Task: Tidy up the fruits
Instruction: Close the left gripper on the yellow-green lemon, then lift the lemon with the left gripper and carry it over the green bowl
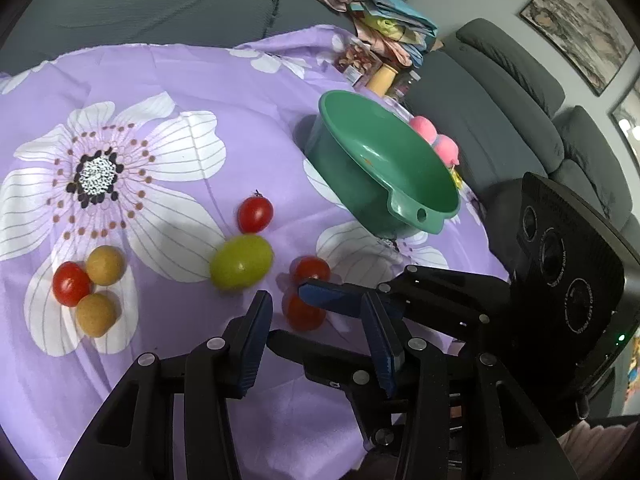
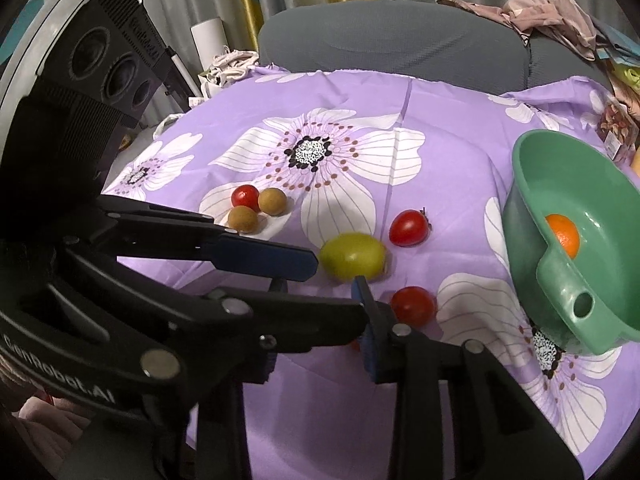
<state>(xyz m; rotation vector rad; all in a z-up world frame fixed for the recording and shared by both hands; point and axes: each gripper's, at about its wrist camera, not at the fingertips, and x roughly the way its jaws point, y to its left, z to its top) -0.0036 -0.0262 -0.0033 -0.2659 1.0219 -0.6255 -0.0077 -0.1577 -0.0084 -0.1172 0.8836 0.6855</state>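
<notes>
A green bowl [image 1: 384, 160] with a handle stands on the purple flowered cloth; in the right wrist view the green bowl [image 2: 580, 184] holds an orange fruit [image 2: 563, 235]. A green grape [image 1: 241, 262] lies mid-cloth, with a red tomato [image 1: 255, 214] behind it and two red tomatoes [image 1: 310, 270] near the grippers. Two brown fruits [image 1: 105, 265] and a tomato [image 1: 71, 283] lie at the left. My left gripper [image 1: 318, 308] is open, with one tomato [image 1: 302, 314] between its fingers. My right gripper [image 2: 316, 300] is open and empty; in the left wrist view its blue finger [image 1: 332, 298] crosses just over that tomato.
A grey sofa [image 1: 500, 92] surrounds the table. Piled clothes and papers [image 1: 384, 20] lie at the back right. Pink balls [image 1: 434, 138] sit behind the bowl. A snack packet [image 2: 618, 128] lies near the bowl's far side.
</notes>
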